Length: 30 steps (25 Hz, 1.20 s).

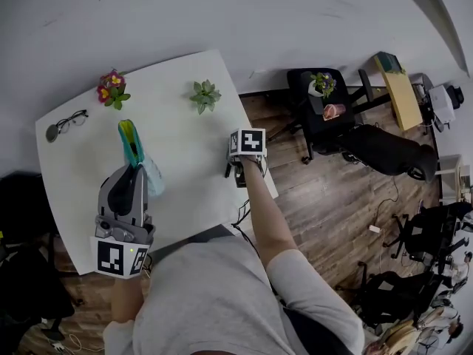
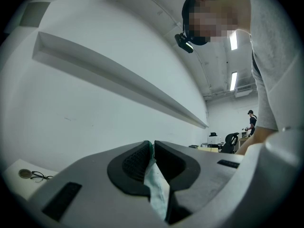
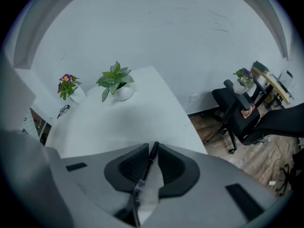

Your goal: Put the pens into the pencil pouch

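Note:
The pencil pouch (image 1: pixel 134 143), teal with a yellow-green edge, stands up off the white table (image 1: pixel 185 191) at the left. My left gripper (image 1: pixel 137 170) is shut on its pale lower fabric. In the left gripper view that fabric (image 2: pixel 156 184) is pinched between the jaws of the left gripper (image 2: pixel 151 148). My right gripper (image 1: pixel 238 170) hangs over the table's right edge, pointing steeply down. In the right gripper view, the right gripper (image 3: pixel 153 148) is shut on a thin black pen (image 3: pixel 148 167) with a clear section lower down. The pouch's opening is not visible.
Glasses (image 1: pixel 66 123) lie at the table's far left. A pot of pink flowers (image 1: pixel 111 87) and a green plant (image 1: pixel 205 95) stand along the far edge. Black office chairs (image 1: pixel 325 109) stand on the wooden floor to the right. A person (image 2: pixel 250 120) stands far off.

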{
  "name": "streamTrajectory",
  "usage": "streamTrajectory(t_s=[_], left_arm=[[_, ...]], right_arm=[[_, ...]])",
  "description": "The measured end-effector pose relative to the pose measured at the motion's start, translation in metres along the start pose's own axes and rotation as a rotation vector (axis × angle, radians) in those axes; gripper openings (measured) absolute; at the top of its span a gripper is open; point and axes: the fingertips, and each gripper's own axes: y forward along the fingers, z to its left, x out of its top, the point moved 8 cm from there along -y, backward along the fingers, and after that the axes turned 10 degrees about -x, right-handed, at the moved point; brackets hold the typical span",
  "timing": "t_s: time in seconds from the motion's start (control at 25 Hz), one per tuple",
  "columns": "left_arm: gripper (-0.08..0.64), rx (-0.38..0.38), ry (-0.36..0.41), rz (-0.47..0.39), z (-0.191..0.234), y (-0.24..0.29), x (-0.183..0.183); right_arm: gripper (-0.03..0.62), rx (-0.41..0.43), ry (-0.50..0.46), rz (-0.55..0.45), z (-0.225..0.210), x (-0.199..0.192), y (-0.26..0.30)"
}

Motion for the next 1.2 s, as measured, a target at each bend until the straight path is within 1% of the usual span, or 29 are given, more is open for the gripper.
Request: streamTrajectory(t_s=[0.08,0.16,0.24,0.32,0.44,0.72,0.92,1.2], left_arm=[[0.052,-0.001,0.002,-0.001,-0.001,-0.002,0.001],[0.052,-0.005,0.005,-0.001,-0.003,-0.003,0.003],[0.052,-0.008,0.009,0.000,-0.003,-0.005,0.005],[0.052,-0.015,0.010,0.000,-0.003,-0.006,0.005],[0.052,-0.031,0.011,-0.003,-0.004,-0.008,0.006],[0.052,-0.100,0.008,-0.017,-0.005,-0.011,0.012],[0.052,-0.158,0.007,-0.025,-0.004,-0.015,0.016],[0.052,-0.247,0.008,-0.039,-0.003,-0.020,0.023]], right_arm=[[0.057,-0.035,-0.035,-0.011,0.001,-0.001,-0.001],[0.055,-0.044,-0.041,-0.022,0.001,-0.002,-0.003],[0.054,-0.029,-0.008,-0.044,0.000,-0.004,-0.005],[0.054,-0.011,0.033,-0.092,0.000,-0.004,-0.011],[0.054,0.020,0.066,-0.193,0.004,-0.003,-0.030],[0.054,0.151,0.168,-0.481,0.020,-0.001,-0.093],[0.054,0.206,0.190,-0.677,0.034,-0.005,-0.143],[0.054,0.266,0.211,-0.885,0.056,-0.015,-0.207]])
